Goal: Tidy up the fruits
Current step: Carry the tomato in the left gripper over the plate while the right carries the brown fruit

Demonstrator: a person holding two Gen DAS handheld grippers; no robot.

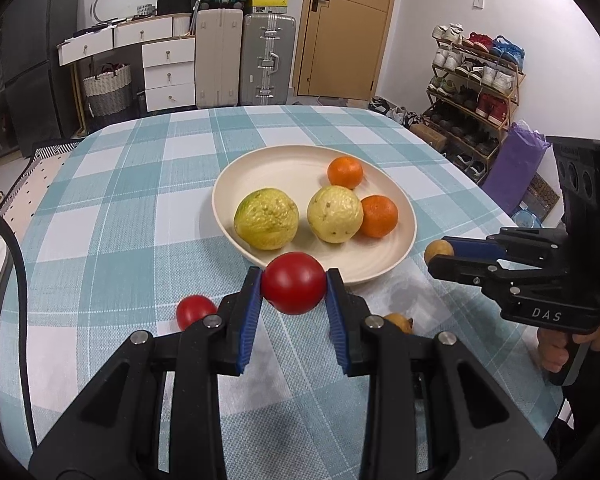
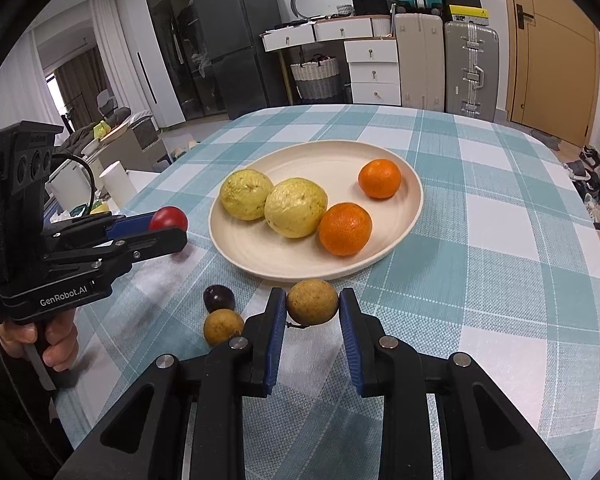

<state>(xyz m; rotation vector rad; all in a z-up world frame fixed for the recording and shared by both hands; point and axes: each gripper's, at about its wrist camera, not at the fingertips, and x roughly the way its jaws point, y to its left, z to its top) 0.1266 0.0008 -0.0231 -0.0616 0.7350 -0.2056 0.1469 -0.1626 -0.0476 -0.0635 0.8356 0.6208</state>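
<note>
Red tomato [image 1: 293, 282] and brown fruit [image 2: 312, 301] each clamped between fingers, just off the plate [image 1: 236, 184] rim.

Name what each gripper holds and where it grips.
Left gripper: red tomato, pinched across its sides. Right gripper: brown longan, pinched across its sides.

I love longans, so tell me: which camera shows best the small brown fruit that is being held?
The right wrist view: the brown fruit sits close and whole between the right gripper's blue pads. The left wrist view shows it only from the side, small and partly hidden.
</note>
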